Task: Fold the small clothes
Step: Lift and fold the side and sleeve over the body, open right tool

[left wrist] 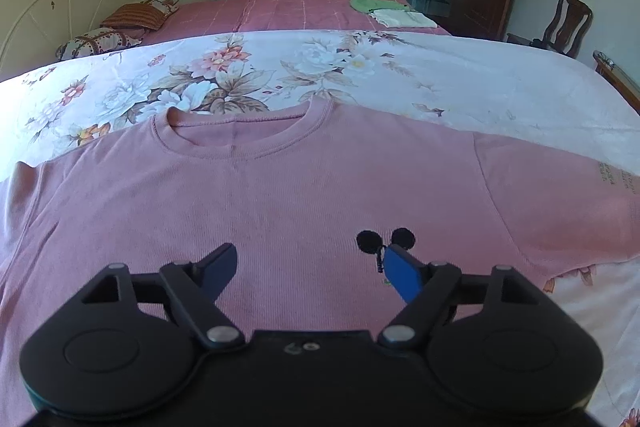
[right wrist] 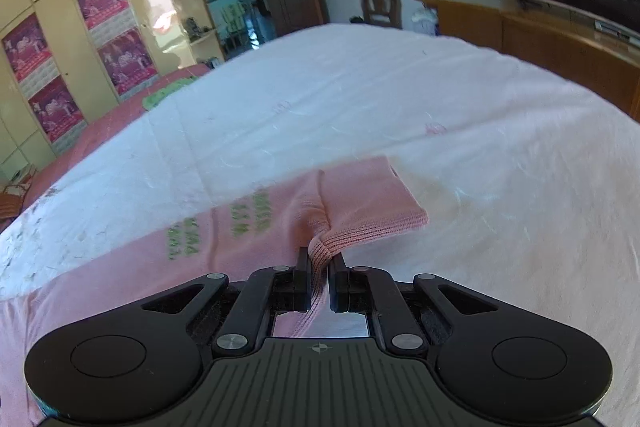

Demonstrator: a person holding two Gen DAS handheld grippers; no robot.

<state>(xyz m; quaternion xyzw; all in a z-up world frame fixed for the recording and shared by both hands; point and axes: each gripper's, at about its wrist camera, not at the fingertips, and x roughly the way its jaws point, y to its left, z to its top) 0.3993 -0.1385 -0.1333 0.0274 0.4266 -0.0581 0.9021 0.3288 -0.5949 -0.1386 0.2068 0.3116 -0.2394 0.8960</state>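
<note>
A pink T-shirt [left wrist: 280,195] lies flat on a floral sheet, collar away from me, with a small black mouse-ear print [left wrist: 384,241] on its chest. My left gripper [left wrist: 308,263] hangs over the shirt's lower chest, fingers spread wide, nothing between them; its blue right pad [left wrist: 402,273] covers part of the print. In the right wrist view my right gripper [right wrist: 320,261] is shut on the hem of the shirt's sleeve [right wrist: 360,211], which is bunched up between the pads. Green lettering [right wrist: 248,219] shows on that sleeve.
The floral sheet [left wrist: 460,83] covers the near bed; a second bed with a pink cover [left wrist: 304,9], pillows and folded green and white cloths [left wrist: 392,11] lies behind. A chair [left wrist: 566,25] and a wooden cabinet [right wrist: 540,35] stand to the right.
</note>
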